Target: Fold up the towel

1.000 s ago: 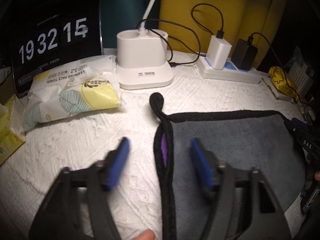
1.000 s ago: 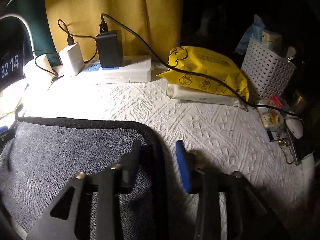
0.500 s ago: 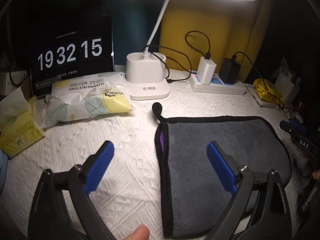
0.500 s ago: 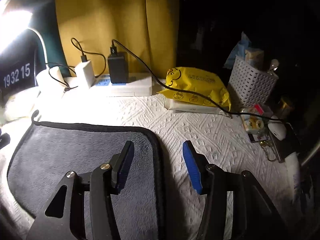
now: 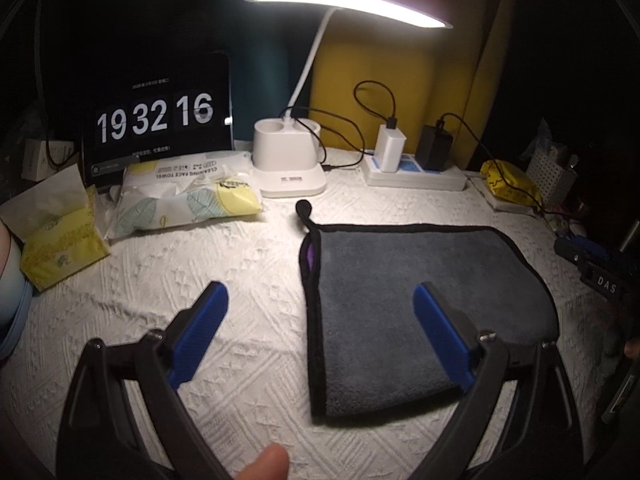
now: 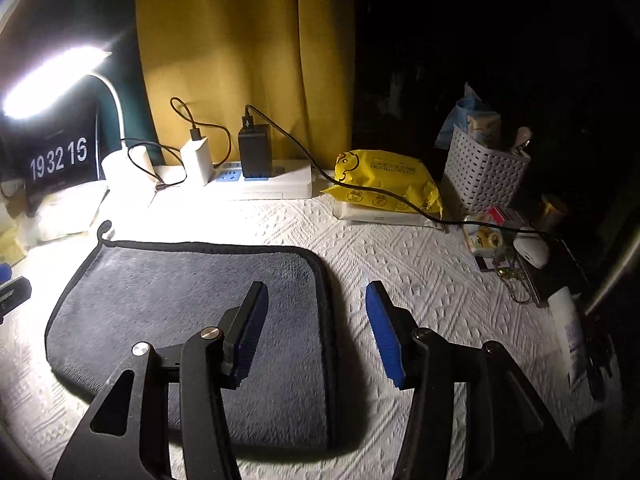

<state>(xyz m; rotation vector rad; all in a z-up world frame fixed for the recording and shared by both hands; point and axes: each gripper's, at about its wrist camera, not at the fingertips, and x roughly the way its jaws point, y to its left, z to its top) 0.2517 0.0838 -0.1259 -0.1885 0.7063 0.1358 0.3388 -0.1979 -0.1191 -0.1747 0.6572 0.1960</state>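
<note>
A grey towel (image 5: 408, 292) with black trim and a hanging loop lies folded flat on the white textured cloth; a purple strip shows at its left edge. It also shows in the right wrist view (image 6: 192, 304). My left gripper (image 5: 320, 300) is open wide and empty, raised above the towel's left edge. My right gripper (image 6: 316, 300) is open and empty, raised above the towel's right edge. The right gripper's body shows at the right edge of the left wrist view (image 5: 596, 268).
At the back stand a clock tablet (image 5: 156, 120), a lit desk lamp (image 5: 288, 160), a power strip with chargers (image 5: 416, 172), a wipes pack (image 5: 184, 200) and tissues (image 5: 60, 236). A yellow pack (image 6: 384, 188), white basket (image 6: 484, 168) and small items (image 6: 500, 240) sit at the right.
Both grippers have lifted and pulled back from the towel and opened wider. The towel lies still and folded.
</note>
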